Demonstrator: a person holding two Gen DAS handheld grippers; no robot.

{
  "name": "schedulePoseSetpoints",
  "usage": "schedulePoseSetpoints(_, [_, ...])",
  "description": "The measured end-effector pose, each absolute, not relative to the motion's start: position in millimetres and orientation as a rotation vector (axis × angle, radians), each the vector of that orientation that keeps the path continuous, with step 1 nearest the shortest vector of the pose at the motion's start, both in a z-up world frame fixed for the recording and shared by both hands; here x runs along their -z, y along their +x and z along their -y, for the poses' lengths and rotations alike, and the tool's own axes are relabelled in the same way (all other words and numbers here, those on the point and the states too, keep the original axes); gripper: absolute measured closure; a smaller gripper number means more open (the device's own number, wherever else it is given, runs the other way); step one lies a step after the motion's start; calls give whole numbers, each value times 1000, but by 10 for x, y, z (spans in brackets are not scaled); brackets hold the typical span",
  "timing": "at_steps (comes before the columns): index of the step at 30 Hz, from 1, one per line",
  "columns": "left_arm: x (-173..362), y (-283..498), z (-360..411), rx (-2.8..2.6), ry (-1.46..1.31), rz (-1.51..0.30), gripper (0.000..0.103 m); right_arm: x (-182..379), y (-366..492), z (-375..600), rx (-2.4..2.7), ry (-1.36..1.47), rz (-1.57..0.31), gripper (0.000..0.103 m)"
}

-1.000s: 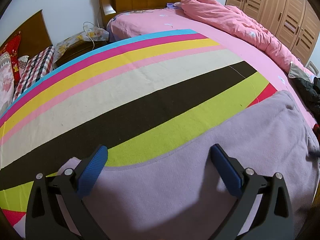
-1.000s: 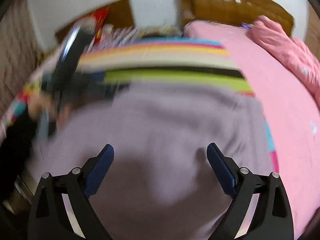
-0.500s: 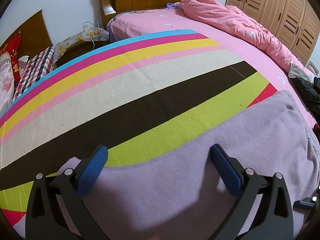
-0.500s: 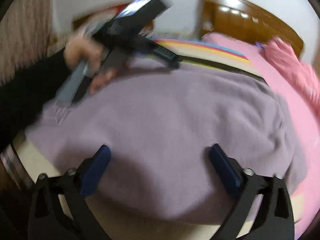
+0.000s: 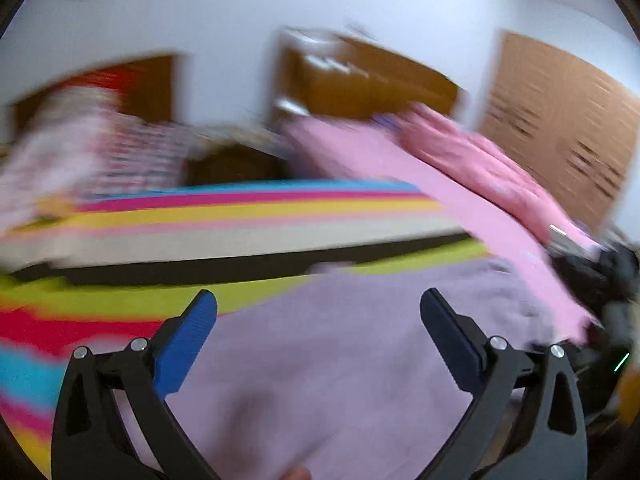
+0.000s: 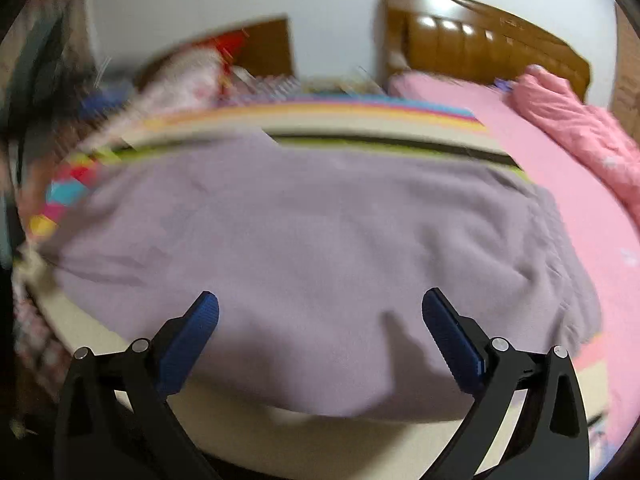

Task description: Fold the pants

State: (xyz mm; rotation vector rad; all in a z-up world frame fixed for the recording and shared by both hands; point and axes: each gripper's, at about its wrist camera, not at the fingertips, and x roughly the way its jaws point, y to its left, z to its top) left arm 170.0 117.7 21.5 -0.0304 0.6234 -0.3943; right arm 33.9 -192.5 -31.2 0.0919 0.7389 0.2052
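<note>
Pants (image 6: 312, 232) beneath open hand-held gripper (image 6: 320, 308)

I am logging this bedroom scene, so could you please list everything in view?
pants: one, lilac, spread flat on the striped blanket
striped blanket: one, multicoloured, covering the near bed
sheet: one, pink, on the far bed
quilt: one, pink, bunched along the far bed
headboard: one, brown wood, against the wall
wardrobe: one, light wood, far right
left gripper: one, black with blue pads, open over the pants
right gripper: one, same colours, open, nothing between the pads
</note>
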Motion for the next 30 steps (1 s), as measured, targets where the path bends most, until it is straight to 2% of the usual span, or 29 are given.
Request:
schedulePoseSetpoints(5, [75, 878, -2800, -26, -120, -642, 2, 234, 555, 1274, -475, 190, -716, 5])
schedulePoseSetpoints(8, [398, 514, -3265, -162, -169, -706, 2, 253, 754, 807, -500, 125, -719, 5])
schedulePoseSetpoints(11, [655, 351, -3322, -175, -182, -756, 2, 327, 992, 419, -412, -24, -737, 5])
schedulePoseSetpoints(15, [843, 361, -3014, -85, -170, -775, 2, 525, 1192, 172, -356, -123, -766, 5])
schedulePoseSetpoints(19, [891, 469, -2784, -38, -164, -745, 2, 749, 1263, 252, -344, -103, -841, 5])
schedulePoseSetpoints(30, [952, 694, -2668, -143, -156, -732, 1, 778, 1246, 251, -354, -80, -852, 5])
